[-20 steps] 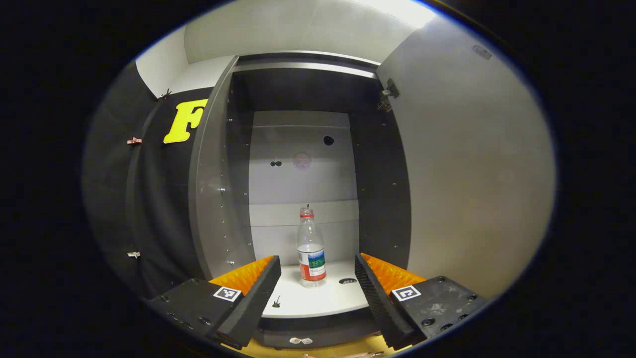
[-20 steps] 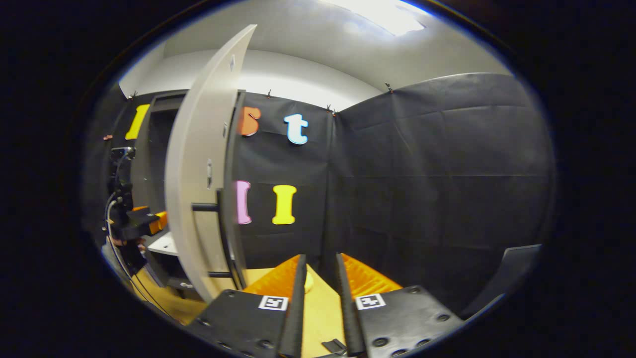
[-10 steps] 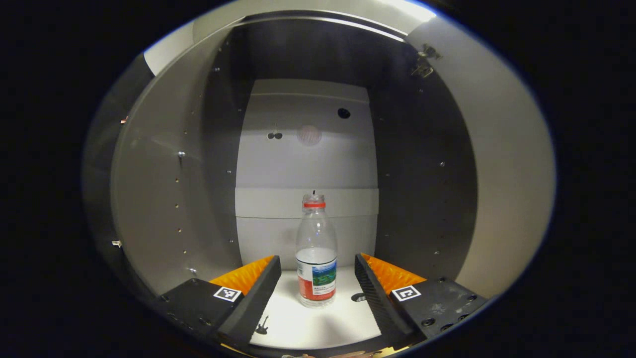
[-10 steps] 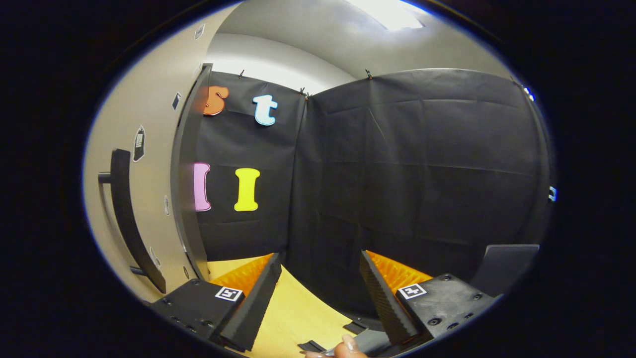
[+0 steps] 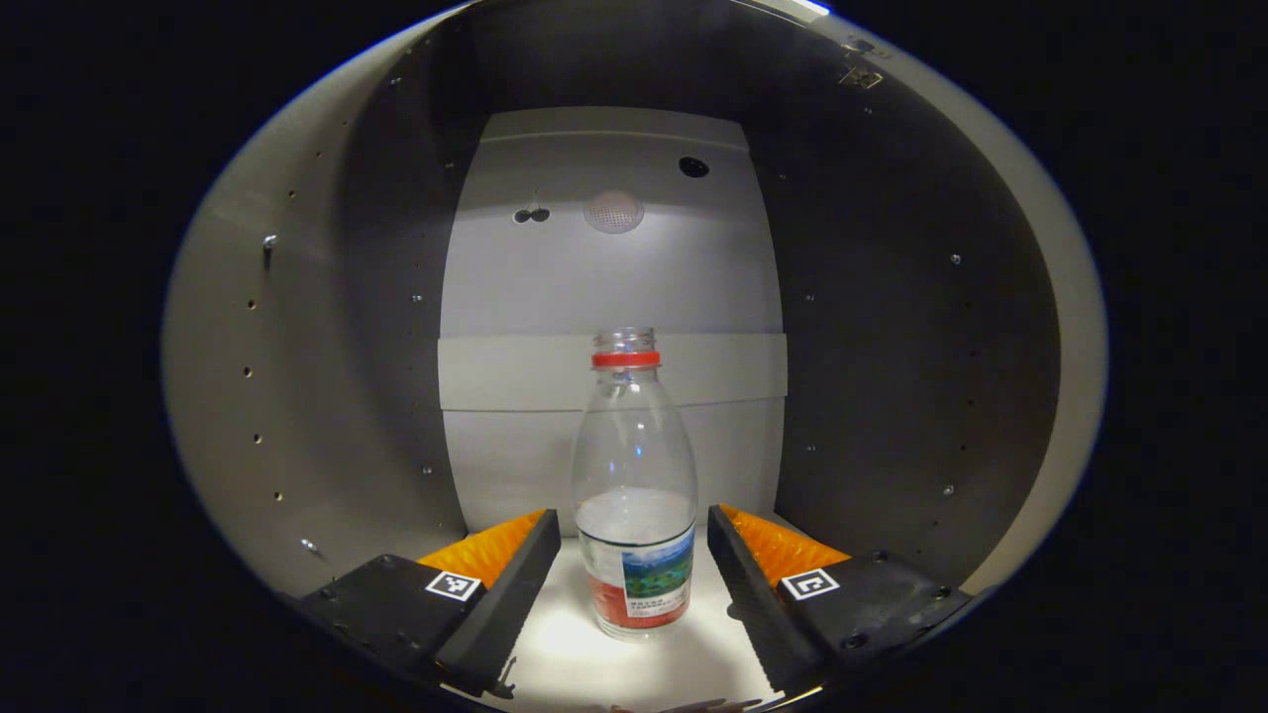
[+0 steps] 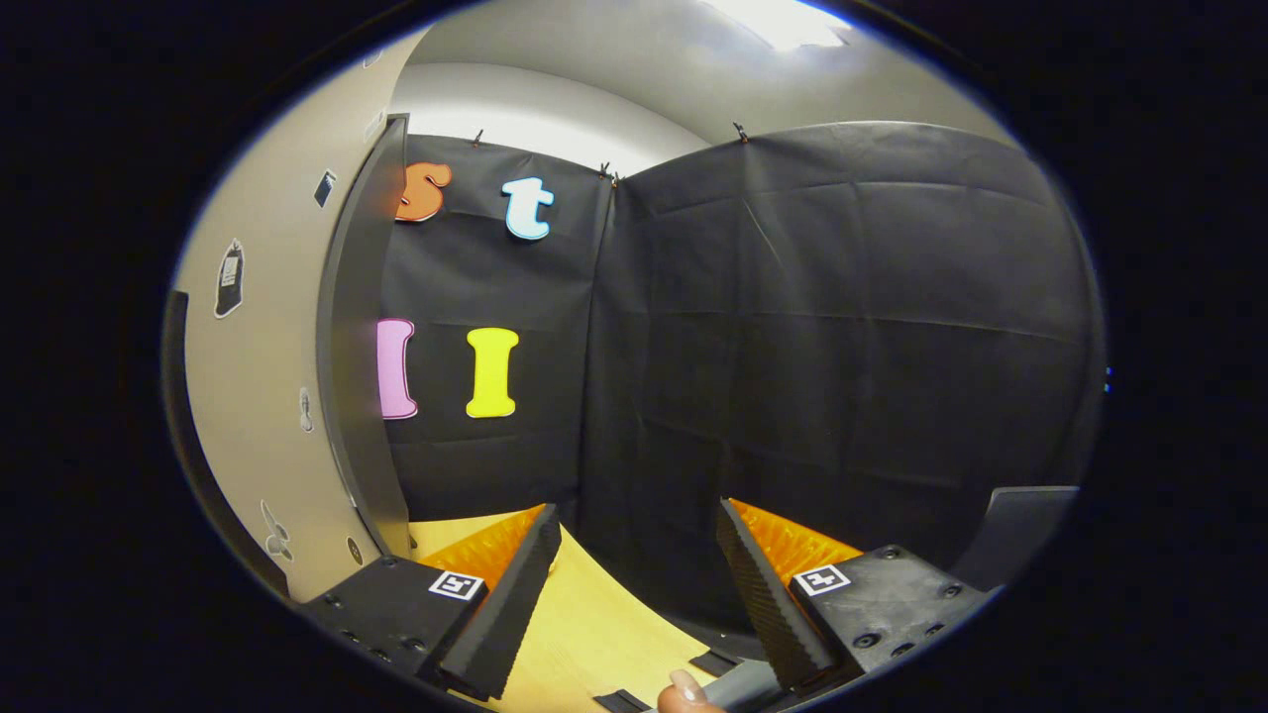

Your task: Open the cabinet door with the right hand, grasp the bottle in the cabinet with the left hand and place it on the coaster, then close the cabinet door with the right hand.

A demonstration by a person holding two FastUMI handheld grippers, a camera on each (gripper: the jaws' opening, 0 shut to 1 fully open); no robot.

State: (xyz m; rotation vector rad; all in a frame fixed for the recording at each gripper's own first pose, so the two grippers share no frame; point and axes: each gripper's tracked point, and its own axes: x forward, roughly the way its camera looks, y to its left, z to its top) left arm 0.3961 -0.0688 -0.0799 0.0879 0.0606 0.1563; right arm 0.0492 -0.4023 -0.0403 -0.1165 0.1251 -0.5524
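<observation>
Left gripper view looks straight into the open cabinet (image 5: 297,396), whose grey side walls curve out toward 9 and 3 o'clock and whose pale back panel (image 5: 614,277) fills the centre. The bottle (image 5: 634,485) stands upright on the white shelf (image 5: 555,644), at about 6 o'clock from the middle of the frame. It is clear plastic with a red neck ring, no cap that can be made out, and a label around its lower part (a blue and green picture above a red band). The left gripper (image 5: 634,555) has its jaws apart, one finger at 7 o'clock and the other at 5 o'clock, and the bottle sits between them. A gap shows on each side of the bottle, so neither finger touches it. A small round vent (image 5: 613,211) and a dark hole (image 5: 693,166) mark the back panel near 12 o'clock.

Right gripper view faces the black cloth wall (image 6: 842,327). The cabinet door (image 6: 267,396) stands open along the edge at 9 o'clock, its dark edge turned toward the camera. The right gripper (image 6: 639,555) has its jaws apart, with nothing between them, above the yellow table (image 6: 594,624). A fingertip (image 6: 684,690) of the person's hand shows at 6 o'clock, beside a grey part of the gripper's handle.
</observation>
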